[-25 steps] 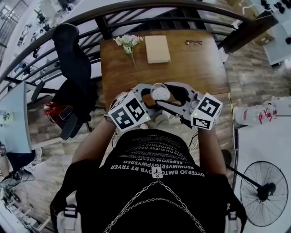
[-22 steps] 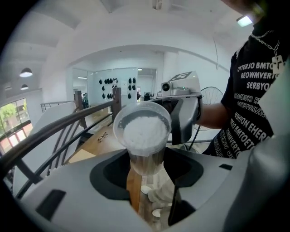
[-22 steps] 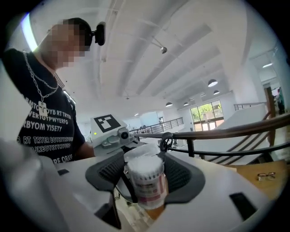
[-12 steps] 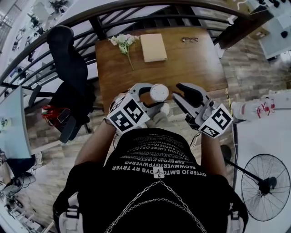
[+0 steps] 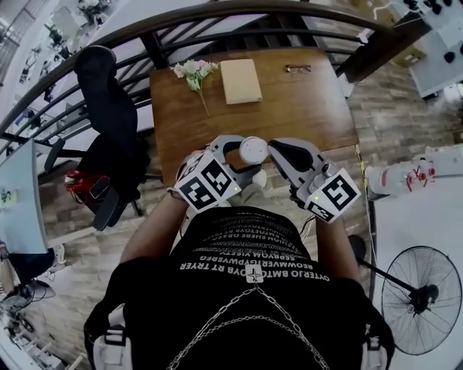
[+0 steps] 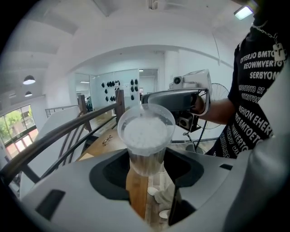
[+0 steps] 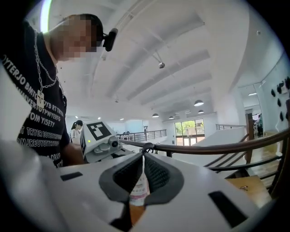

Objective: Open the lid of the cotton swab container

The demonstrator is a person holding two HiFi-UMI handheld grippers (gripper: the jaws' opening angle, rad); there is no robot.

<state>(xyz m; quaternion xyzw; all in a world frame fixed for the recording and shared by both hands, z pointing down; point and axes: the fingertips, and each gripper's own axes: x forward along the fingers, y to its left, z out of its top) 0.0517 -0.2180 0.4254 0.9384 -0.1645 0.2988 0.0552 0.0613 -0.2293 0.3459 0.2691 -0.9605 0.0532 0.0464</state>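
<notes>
A clear round cotton swab container (image 5: 254,149), its top white with swab heads, is held over the near table edge. My left gripper (image 5: 244,160) is shut on its body; in the left gripper view the container (image 6: 146,136) stands upright between the jaws of that gripper (image 6: 146,166). My right gripper (image 5: 273,147) has just closed its jaws, which now meet. Its tips (image 6: 149,100) reach the container's far top rim. Whether they pinch the lid's edge I cannot tell. The right gripper view shows the container (image 7: 138,190) through the slit below the shut tips (image 7: 144,152).
On the wooden table (image 5: 304,108) lie a bunch of flowers (image 5: 192,71), a tan notebook (image 5: 240,79) and glasses (image 5: 298,69) at the far side. A black chair (image 5: 108,94) stands left, a railing (image 5: 217,14) behind, a floor fan (image 5: 416,303) at the lower right.
The right gripper left the container top, swung right with jaws apart, then came back to the rim with jaws shut. The left gripper kept still with the container.
</notes>
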